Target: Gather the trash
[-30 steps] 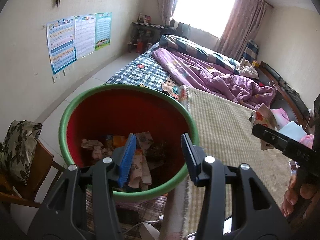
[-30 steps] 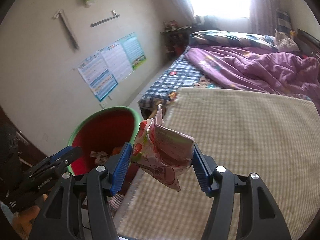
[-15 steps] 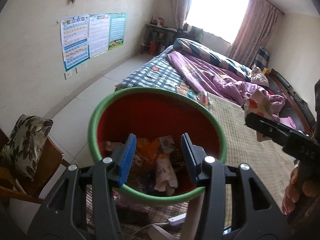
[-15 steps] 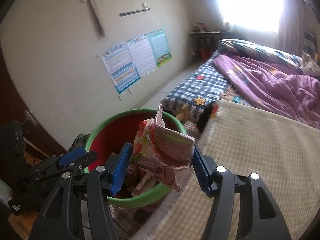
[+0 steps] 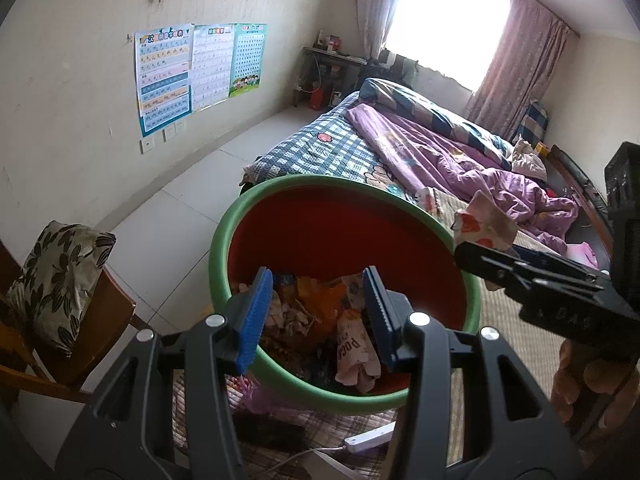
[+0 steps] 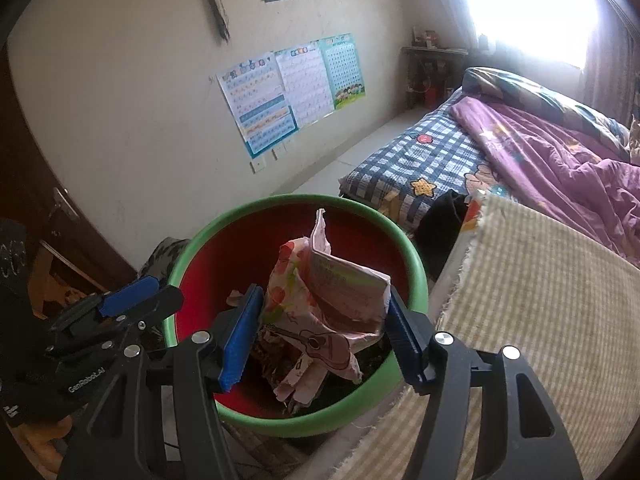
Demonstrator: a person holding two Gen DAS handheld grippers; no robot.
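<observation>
I see a red bin (image 6: pixel 280 236) with a green rim, a pink strawberry-print wrapper (image 6: pixel 320 300), a blue-checked sheet (image 5: pixel 320 152), and a purple quilt (image 5: pixel 440 152).

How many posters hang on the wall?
3, side by side on the left wall: the largest blue chart nearest the camera, a pale middle one, and a teal one nearest the window.

A home bedroom; an unmade bed (image 5: pixel 440 152) with purple quilt, curtained window (image 5: pixel 452 28), children's wall charts (image 5: pixel 192 76).

Your right gripper (image 6: pixel 322 334) has carried the crumpled floral snack wrapper (image 6: pixel 326 312) from above the bed's woven mat to over the green-rimmed red bin (image 6: pixel 416 264).
</observation>
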